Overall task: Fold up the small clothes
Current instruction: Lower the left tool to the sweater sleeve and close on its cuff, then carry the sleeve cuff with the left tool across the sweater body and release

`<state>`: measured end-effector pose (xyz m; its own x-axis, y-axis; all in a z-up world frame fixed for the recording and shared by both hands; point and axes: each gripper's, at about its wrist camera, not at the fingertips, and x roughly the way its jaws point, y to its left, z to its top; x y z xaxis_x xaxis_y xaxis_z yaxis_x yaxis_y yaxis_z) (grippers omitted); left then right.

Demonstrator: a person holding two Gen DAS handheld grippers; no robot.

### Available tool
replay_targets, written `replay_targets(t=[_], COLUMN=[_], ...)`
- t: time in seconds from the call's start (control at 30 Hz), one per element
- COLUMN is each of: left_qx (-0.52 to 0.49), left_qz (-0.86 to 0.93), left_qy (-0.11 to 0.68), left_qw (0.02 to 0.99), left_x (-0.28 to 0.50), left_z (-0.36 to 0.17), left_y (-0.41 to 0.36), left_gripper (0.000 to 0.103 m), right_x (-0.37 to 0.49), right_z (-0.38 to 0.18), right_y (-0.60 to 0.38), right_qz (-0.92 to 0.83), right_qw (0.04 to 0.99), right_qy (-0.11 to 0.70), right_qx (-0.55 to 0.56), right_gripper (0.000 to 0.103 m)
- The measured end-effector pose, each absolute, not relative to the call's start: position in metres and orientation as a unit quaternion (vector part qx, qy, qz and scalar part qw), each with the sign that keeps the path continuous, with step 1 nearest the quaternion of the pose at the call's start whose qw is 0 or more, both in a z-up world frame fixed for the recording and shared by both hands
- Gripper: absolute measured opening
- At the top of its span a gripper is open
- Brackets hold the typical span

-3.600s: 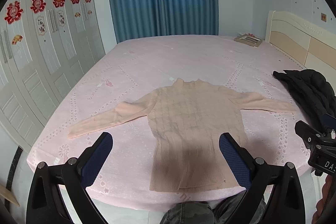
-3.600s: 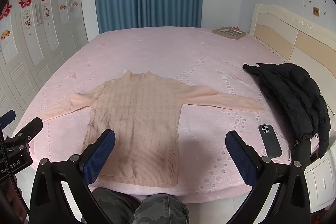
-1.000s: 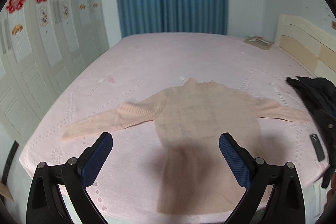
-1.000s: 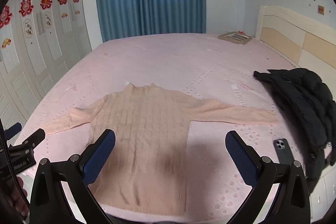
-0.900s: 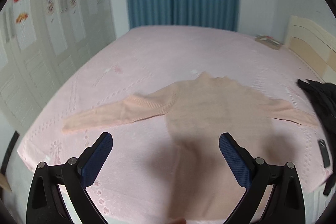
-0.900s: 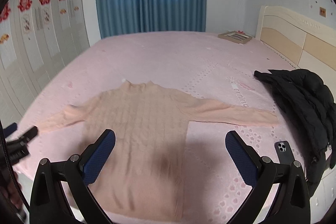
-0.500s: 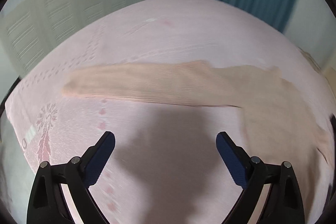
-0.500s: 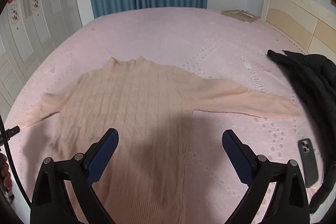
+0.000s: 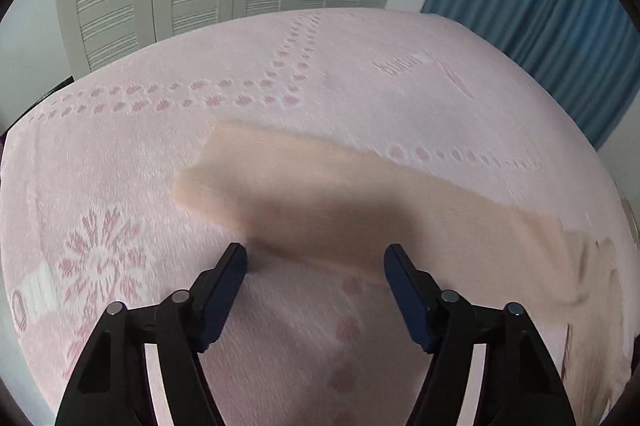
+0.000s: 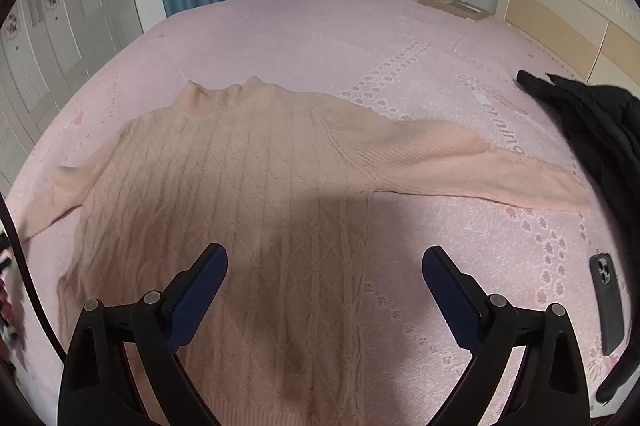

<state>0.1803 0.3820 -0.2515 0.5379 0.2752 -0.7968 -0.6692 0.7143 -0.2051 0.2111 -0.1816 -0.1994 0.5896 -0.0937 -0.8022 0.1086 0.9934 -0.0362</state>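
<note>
Here the left tool (image 9: 316, 258) closes empty above the sleeve (image 9: 320, 194).

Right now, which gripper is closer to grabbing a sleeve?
The left gripper: its closing jaws sit right at the sleeve, with nothing gripped yet. The right gripper hangs open over the sweater body, far from its sleeve.

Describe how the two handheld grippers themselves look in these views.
The left gripper and right gripper look alike: black angular finger arms with round silver screw heads, each tipped with a flat dark blue textured pad. No markings or sleeves show now; a thin dark cable curves along the right view's left edge.
</note>
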Motion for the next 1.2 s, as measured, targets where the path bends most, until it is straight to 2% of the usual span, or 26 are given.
replay_targets(t=[0.03,0.13,0.17,0.2,0.37,0.53,0.7,0.87,1.07,1.2], left_qx=[-0.261,-0.263,-0.253,-0.241,-0.200,-0.152,-0.054,-0.017,-0.026,-0.047], left_qz=[0.289,0.319,0.326,0.325,0.314,0.268,0.204,0.119,0.021,-0.051], left_qy=[0.385,0.377,0.380,0.382,0.379,0.352,0.318,0.299,0.315,0.351], left_qw=[0.837,0.829,0.828,0.831,0.847,0.884,0.924,0.947,0.949,0.934], left_x=[0.182,0.186,0.189,0.190,0.206,0.229,0.264,0.297,0.320,0.324], left_z=[-0.254,-0.254,-0.255,-0.254,-0.231,-0.179,-0.122,-0.086,-0.088,-0.121], left_y=[0.389,0.399,0.402,0.401,0.385,0.322,0.212,0.097,-0.030,-0.108], left_gripper=[0.065,0.044,0.030,0.011,0.010,0.010,0.010,0.010,0.010,0.011], right_x=[0.211,0.212,0.212,0.212,0.210,0.202,0.193,0.186,0.176,0.173], right_z=[-0.200,-0.203,-0.203,-0.202,-0.193,-0.178,-0.164,-0.152,-0.151,-0.163], right_y=[-0.182,-0.181,-0.182,-0.183,-0.197,-0.218,-0.245,-0.280,-0.326,-0.349], right_qz=[-0.060,-0.075,-0.082,-0.091,-0.105,-0.110,-0.106,-0.101,-0.112,-0.127], right_qw=[0.891,0.887,0.886,0.885,0.884,0.894,0.900,0.904,0.904,0.898], right_qy=[0.450,0.456,0.457,0.456,0.455,0.434,0.419,0.408,0.403,0.412], right_qx=[0.004,-0.008,-0.011,-0.012,0.019,0.035,0.051,0.074,0.083,0.085], right_gripper=[0.097,0.097,0.094,0.092,0.092,0.092,0.092,0.092,0.092,0.092])
